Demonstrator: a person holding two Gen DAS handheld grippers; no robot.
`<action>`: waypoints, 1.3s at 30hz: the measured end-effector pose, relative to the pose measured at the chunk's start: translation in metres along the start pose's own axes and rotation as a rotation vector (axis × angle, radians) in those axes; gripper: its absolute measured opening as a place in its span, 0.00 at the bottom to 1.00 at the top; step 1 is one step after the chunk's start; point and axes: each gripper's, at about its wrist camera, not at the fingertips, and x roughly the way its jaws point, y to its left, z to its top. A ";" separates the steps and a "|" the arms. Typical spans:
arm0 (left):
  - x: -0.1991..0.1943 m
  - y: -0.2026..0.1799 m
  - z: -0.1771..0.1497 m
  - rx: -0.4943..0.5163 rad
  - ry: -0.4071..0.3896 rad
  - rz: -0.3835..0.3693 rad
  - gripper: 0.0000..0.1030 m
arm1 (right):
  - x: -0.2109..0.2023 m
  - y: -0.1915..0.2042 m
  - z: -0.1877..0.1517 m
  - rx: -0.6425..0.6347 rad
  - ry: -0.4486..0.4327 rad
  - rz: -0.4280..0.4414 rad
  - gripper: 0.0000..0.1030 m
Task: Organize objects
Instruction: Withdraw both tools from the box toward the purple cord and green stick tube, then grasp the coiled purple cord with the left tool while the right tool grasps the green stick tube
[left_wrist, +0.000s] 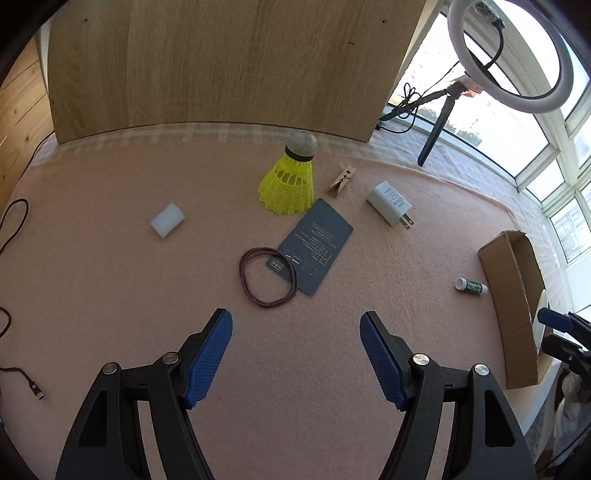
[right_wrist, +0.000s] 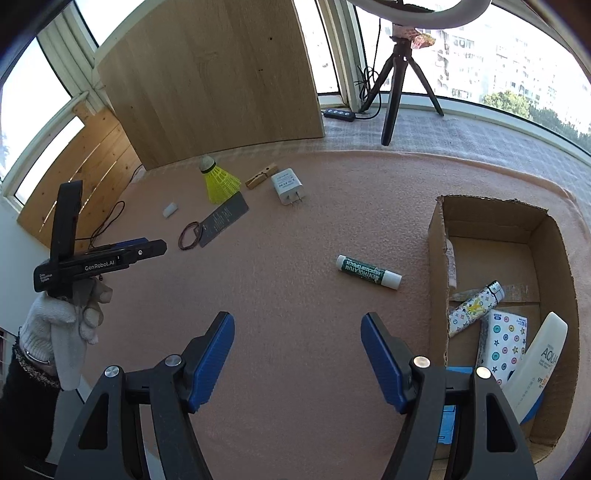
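We saw the pink surface (right_wrist: 295, 295), then the cardboard box (right_wrist: 437, 258) at its right side, holding a sunscreen tube (right_wrist: 539, 362). Our left gripper (left_wrist: 295, 354) and right gripper (right_wrist: 297, 354) were both spread, holding nothing. The green-and-white lip balm (right_wrist: 368, 272) lay flat near the box.

Band (left_wrist: 268, 277): overlapping card (left_wrist: 317, 246)
Shuttlecock (left_wrist: 291, 181): behind card
Tube (right_wrist: 368, 272): left of box (right_wrist: 437, 258)
Plug (left_wrist: 390, 202): right of peg (left_wrist: 342, 179)
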 end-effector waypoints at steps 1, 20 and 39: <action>0.004 0.004 0.005 -0.008 -0.006 -0.002 0.72 | 0.007 -0.001 0.007 -0.004 0.014 0.004 0.65; 0.049 0.026 0.046 -0.048 0.038 -0.020 0.54 | 0.109 -0.027 0.065 0.035 0.232 -0.067 0.65; 0.065 0.023 0.031 -0.008 0.118 -0.066 0.32 | 0.129 -0.041 0.044 0.092 0.394 -0.024 0.65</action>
